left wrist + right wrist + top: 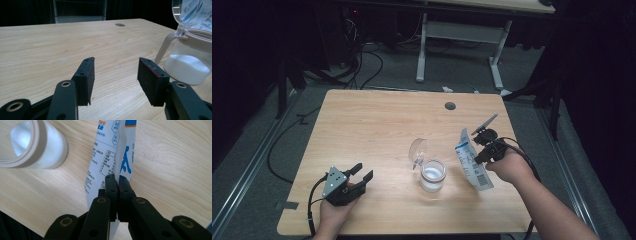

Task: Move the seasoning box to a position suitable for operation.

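High view: right gripper [482, 145] clamps a white-and-blue printed pouch [472, 165] at 3 o'clock of the jar [432, 175], just beside it. Left gripper view: left gripper [116, 75] jaws wide, empty. Right gripper view: pouch [112, 152] pinched at its folded edge

The high view looks down and forward over the whole worktop [377, 125]; both gripper views sit low and close, sharing the jar [190, 65].
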A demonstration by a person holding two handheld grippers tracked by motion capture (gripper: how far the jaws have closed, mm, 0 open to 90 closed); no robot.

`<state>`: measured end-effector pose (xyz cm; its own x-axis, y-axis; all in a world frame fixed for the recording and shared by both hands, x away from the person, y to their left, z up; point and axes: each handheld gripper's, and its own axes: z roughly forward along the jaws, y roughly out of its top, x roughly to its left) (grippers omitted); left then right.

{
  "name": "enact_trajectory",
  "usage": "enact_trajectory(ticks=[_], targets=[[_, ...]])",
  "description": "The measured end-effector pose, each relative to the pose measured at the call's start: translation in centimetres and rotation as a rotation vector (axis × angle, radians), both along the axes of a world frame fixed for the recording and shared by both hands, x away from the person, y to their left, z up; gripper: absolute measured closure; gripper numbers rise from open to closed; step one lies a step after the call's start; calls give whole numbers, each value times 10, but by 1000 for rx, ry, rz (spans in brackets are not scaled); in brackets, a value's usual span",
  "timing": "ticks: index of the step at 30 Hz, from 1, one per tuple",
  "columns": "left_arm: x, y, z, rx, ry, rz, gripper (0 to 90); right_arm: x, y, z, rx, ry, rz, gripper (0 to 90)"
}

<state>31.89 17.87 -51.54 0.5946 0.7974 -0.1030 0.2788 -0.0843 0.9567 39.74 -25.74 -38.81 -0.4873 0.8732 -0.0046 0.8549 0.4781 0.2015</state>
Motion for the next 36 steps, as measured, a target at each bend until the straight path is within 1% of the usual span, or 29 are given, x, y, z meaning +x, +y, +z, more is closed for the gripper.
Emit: enact_trajectory(ticks=[1, 2, 4, 5, 6, 8, 10, 13, 16, 18, 19, 20, 21, 23, 24, 25, 29, 30, 31, 33, 34, 35, 36], targets=[[0, 0, 0, -2, 1, 0, 481, 2, -3, -2, 3, -5, 9, 889], [0, 0, -1, -4, 1, -1, 481, 3, -4, -2, 3, -8, 5, 890], [1, 1, -2, -1, 5, -2, 482, 4, -6, -4, 0, -1, -6, 889], [1, 1, -2, -3, 9, 0, 482, 5, -7, -5, -1, 0, -3, 888], [1, 2, -2, -6, 10, 2, 482, 5, -8, -6, -1, 7, -19, 888], [1, 3, -2, -7, 10, 5, 482, 7, -10, -8, -4, 9, -9, 888], [1, 3, -2, -10, 9, 7, 482, 8, -10, -9, -5, 15, -20, 888], [1, 3, -2, -9, 10, 7, 482, 9, -11, -10, 1, 12, -22, 889], [1, 3, -2, -10, 12, 8, 482, 8, -13, -8, 6, -2, -27, 889], [1, 3, -2, -12, 13, 10, 482, 6, -14, -4, 14, -29, -31, 889], [1, 4, -2, -13, 13, 12, 482, 4, -14, -3, 16, -35, -41, 889], [1, 4, -2, -14, 14, 11, 482, 3, -15, -1, 18, -59, -38, 889], [1, 4, -2, -13, 14, 11, 482, 1, -16, 0, 20, -70, -41, 889], [0, 4, -2, -14, 16, 12, 482, -2, -18, 1, 34, -107, -48, 889], [0, 4, -2, -11, 15, 14, 483, -5, -19, 1, 49, -126, -57, 888], [1, 4, -2, -6, 15, 14, 485, -7, -20, 1, 62, -141, -63, 888], [1, 4, -3, 9, 15, 12, 489, -14, -24, -2, 72, -198, -74, 888], [1, 4, -3, 10, 15, 11, 490, -16, -25, -3, 66, -209, -73, 888], [1, 4, -3, 10, 15, 12, 491, -20, -25, -6, 90, -227, -81, 887], [1, 4, -4, 12, 15, 13, 491, -21, -25, -7, 94, -233, -82, 887], [2, 4, -4, 15, 15, 12, 491, -23, -25, -8, 90, -245, -83, 888], [2, 4, -4, 17, 15, 11, 491, -26, -25, -8, 95, -264, -80, 888], [2, 4, -4, 18, 16, 11, 491, -28, -25, -9, 106, -271, -84, 888]])
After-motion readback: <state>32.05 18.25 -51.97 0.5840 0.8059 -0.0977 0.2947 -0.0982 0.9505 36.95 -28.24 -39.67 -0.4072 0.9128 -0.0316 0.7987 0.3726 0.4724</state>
